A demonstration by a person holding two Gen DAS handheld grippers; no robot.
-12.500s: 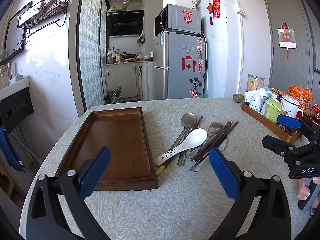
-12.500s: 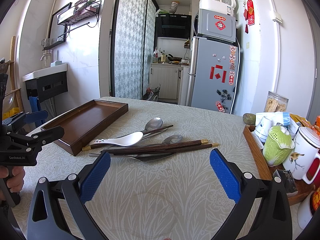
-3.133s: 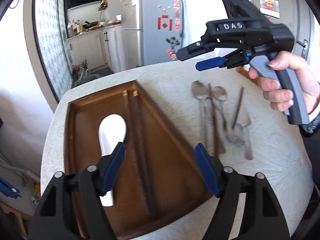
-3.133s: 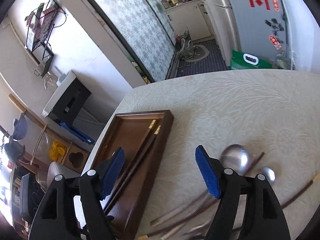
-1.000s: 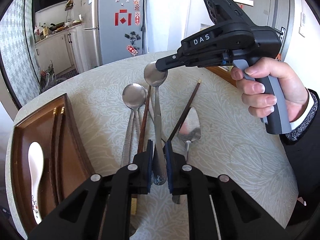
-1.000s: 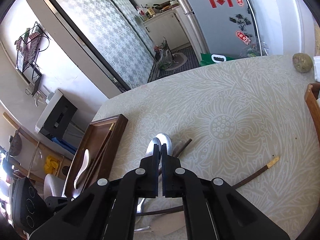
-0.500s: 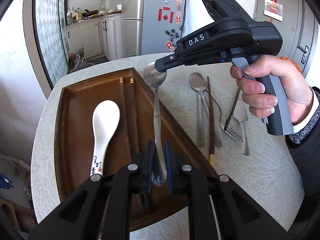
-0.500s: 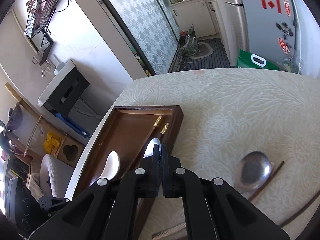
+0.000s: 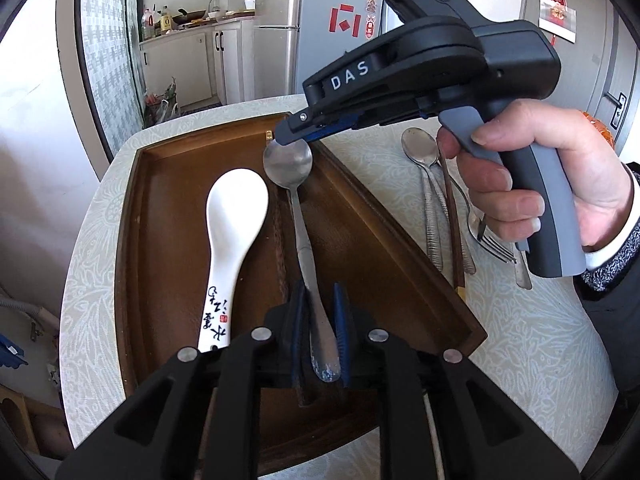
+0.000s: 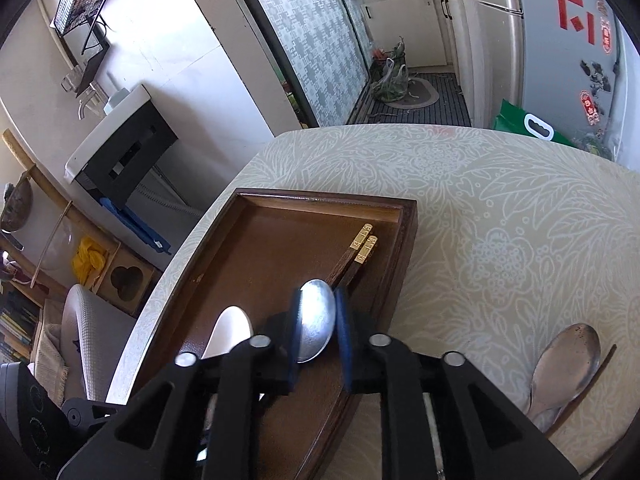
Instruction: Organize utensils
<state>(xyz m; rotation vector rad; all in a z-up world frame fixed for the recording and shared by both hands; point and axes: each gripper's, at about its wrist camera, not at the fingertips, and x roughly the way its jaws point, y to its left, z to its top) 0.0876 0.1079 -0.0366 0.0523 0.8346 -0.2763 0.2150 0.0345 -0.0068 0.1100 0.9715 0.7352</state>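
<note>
Release step of sorting cutlery off the table into the wooden tray. Metal spoon down in the tray beside the white ceramic spoon — bowl between the right hand-held gripper, handle between the left hand-held gripper. Jaws of both just opening, slightly spread, pads clear of it. Next: withdraw, then fetch the remaining cutlery — without nudging the spoon.

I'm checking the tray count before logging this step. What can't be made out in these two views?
- Left wrist view: the chopsticks run under the metal spoon and left gripper; their near ends are hidden.
- Right wrist view: the white spoon is mostly hidden behind the right gripper.
- Left wrist view: the fork on the table is partly hidden by the hand.
</note>
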